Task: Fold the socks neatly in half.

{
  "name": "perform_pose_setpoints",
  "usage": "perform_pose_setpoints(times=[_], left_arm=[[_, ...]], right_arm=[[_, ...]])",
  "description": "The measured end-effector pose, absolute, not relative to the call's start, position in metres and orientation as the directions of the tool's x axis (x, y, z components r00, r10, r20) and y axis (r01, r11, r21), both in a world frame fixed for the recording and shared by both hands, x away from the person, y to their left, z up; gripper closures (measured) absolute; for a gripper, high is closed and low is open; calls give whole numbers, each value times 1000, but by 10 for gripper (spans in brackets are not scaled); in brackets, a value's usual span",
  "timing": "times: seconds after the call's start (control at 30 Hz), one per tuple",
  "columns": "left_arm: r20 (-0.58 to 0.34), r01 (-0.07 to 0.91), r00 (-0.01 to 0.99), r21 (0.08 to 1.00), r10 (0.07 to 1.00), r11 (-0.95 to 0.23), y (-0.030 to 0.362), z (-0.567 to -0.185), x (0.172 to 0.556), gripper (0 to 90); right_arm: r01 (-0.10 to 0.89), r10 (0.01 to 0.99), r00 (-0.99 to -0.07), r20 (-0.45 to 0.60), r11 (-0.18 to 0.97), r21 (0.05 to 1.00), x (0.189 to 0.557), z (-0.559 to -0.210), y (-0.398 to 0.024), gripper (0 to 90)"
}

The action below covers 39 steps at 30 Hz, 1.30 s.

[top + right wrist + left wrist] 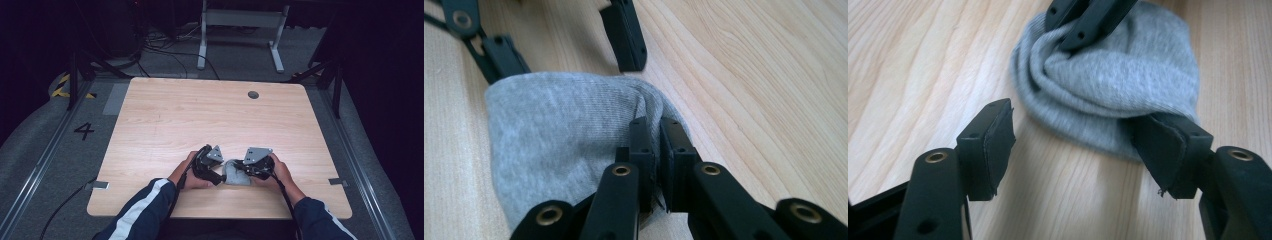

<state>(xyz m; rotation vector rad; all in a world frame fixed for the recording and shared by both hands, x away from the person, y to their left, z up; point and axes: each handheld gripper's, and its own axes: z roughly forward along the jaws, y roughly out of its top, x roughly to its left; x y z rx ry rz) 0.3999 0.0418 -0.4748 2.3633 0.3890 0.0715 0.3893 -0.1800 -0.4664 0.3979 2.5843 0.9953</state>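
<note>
Near table's front edge | right gripper clamps grey cloth | left gripper gaping, empty | far tabletop bare

Light wooden table, small round grommet near its far edge, grey metal frame behind, perhaps a desk

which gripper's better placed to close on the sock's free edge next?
Probably left: the left gripper stands open at the grey sock, one pad under its edge. The right gripper is already shut on a fold.
</note>
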Motion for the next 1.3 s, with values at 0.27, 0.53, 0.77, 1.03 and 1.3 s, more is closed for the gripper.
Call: perform_pose_setpoints(times=[0.27, 0.53, 0.77, 1.03, 1.3], left_arm=[[1, 187, 961, 732, 275, -655, 58, -441, 376, 345], [10, 83, 991, 743, 135, -664, 33, -436, 353, 366], [-34, 96, 995, 656, 98, -748, 9, -468, 357, 373], [-41, 98, 995, 668, 95, -738, 14, -473, 361, 381], [-33, 96, 994, 681, 100, -726, 16, -474, 362, 400]], right_arm=[[160, 391, -901, -187, 701, 694, 392, -468, -182, 860], [166, 395, -901, -182, 700, 695, 393, -469, -182, 860], [158, 394, -898, -197, 704, 692, 392, -469, -182, 859], [160, 408, -890, -204, 699, 697, 394, -467, -185, 855], [184, 471, -854, -222, 671, 719, 396, -460, -192, 803]])
